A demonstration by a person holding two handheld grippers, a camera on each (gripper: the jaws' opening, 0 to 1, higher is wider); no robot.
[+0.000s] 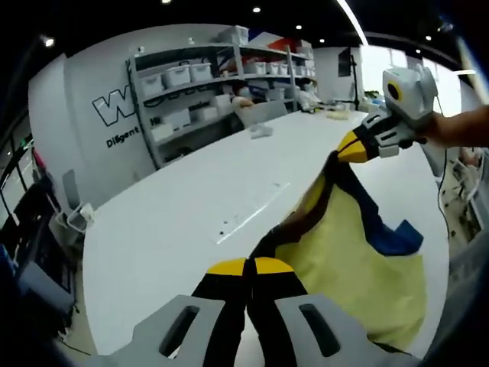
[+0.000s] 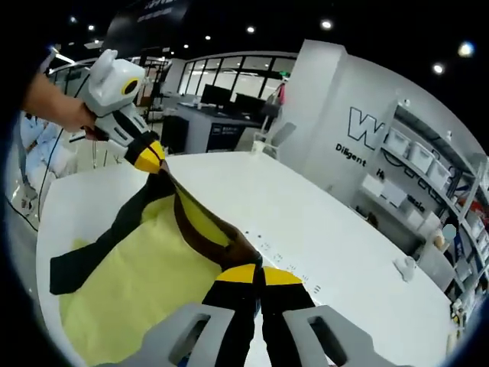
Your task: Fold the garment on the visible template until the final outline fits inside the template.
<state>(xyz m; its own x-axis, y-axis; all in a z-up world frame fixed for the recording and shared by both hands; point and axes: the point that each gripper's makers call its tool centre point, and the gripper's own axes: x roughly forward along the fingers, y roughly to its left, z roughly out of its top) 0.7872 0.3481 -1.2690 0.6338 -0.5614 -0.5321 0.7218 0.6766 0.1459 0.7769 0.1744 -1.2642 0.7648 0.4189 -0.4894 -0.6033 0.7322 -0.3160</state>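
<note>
Both grippers are clamping their fingers shut on the dark trim of the yellow garment (image 1: 359,260): the left gripper (image 1: 248,267) at one point, the right gripper (image 1: 350,147) farther along the same edge. The garment is hanging between them, its lower part draping onto the white counter (image 1: 191,199). In my judgement, the edge needs holding taut and level while lowering, so the fold is landing square.

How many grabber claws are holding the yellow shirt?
2. The left gripper pinches the yellow garment at one end of its dark edge; the right gripper pinches the other end, stretching that edge above the white table.
</note>
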